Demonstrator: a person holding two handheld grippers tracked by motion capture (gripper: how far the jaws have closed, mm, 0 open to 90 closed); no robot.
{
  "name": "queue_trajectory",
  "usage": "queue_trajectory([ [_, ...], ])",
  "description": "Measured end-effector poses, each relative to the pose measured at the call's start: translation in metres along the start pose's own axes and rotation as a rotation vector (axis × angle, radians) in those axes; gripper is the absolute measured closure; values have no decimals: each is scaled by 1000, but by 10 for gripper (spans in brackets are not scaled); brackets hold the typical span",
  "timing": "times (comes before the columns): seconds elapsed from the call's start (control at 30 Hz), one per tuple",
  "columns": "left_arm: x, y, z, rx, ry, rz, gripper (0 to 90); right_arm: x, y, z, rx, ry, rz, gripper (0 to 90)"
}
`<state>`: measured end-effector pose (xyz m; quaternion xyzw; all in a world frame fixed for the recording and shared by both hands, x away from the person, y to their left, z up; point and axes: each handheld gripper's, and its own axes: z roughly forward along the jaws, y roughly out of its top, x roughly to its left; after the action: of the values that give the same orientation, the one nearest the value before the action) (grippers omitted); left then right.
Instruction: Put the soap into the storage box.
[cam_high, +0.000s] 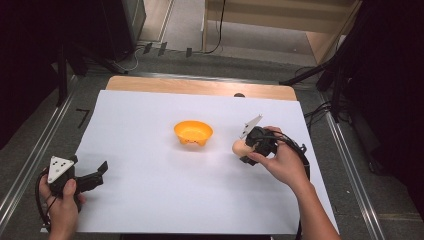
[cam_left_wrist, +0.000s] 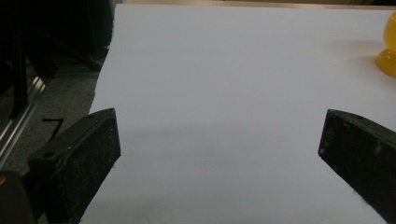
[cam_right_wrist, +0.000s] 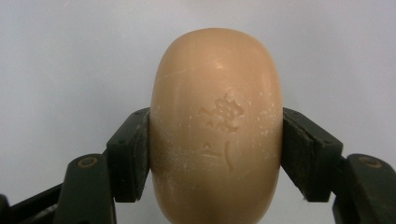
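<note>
A tan oval soap bar (cam_right_wrist: 216, 130) with a stamped mark fills the right gripper view, clamped on both sides by the black pads. From above, my right gripper (cam_high: 243, 149) is shut on that soap bar (cam_high: 238, 146), just right of an orange bowl (cam_high: 193, 132) on the white sheet. My left gripper (cam_high: 100, 170) rests near the sheet's front left corner with its jaws wide apart. Its own view shows nothing between the two fingers (cam_left_wrist: 84, 158), and the orange bowl (cam_left_wrist: 388, 46) peeks in at the right edge.
A white sheet (cam_high: 150, 190) covers a wooden table (cam_high: 200, 86). Metal rails and dark floor run along both sides. Cables and black stands lie beyond the far edge. Bare sheet lies between the two hands.
</note>
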<state>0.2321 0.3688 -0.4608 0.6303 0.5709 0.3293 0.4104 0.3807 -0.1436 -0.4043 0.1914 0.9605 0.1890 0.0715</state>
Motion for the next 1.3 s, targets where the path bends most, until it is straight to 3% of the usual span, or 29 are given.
queue_trajectory([
  [0.2, 0, 0, 0, 2, 1, -1, 0, -3, 13, 1, -8, 10, -40, 329],
  [0.27, 0, 0, 0, 1, 1, -1, 0, -4, 16, 1, -25, 22, -33, 329],
  [0.87, 0, 0, 0, 1, -4, 1, 0, -8, 55, 2, -34, 19, -190, 328],
  [1.0, 0, 0, 0, 0, -4, -1, 0, -10, 61, 3, -56, 45, -190, 328],
  [1.1, 0, 0, 0, 1, -3, -1, 0, -11, 65, 5, -53, 45, -211, 328],
  [1.3, 0, 0, 0, 1, -4, 1, 0, -14, 73, 7, -66, 52, -204, 328],
])
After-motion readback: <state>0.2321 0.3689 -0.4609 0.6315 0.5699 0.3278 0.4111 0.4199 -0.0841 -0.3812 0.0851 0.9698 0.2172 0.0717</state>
